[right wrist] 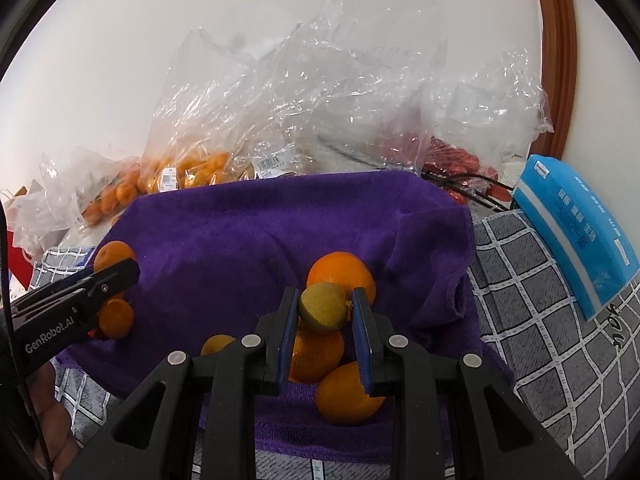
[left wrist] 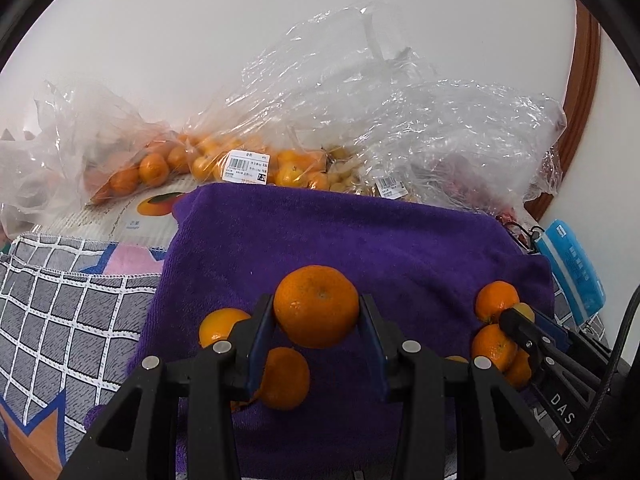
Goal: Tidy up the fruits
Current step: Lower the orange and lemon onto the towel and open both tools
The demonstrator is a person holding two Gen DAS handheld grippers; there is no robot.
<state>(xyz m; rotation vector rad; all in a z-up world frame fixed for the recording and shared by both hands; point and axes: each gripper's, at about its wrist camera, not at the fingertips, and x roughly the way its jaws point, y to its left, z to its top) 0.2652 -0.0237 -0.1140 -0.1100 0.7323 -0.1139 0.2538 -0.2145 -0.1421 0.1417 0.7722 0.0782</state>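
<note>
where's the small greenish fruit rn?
The small greenish fruit is clamped in the right hand-held gripper, centre of the right wrist view, just above a cluster of oranges on the purple towel.

Right gripper (right wrist: 325,308): clamps a small yellow-green fruit (right wrist: 322,307) above three oranges (right wrist: 348,394) on a purple towel (right wrist: 240,232). Left gripper (right wrist: 120,276): at left edge, beside two oranges (right wrist: 116,318). Clear fruit bags (right wrist: 248,128) behind; blue packet (right wrist: 576,236) right.

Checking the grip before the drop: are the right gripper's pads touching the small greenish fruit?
Touching. In the right wrist view the right gripper has both blue pads pressed against the sides of the greenish fruit, no gap visible.
</note>
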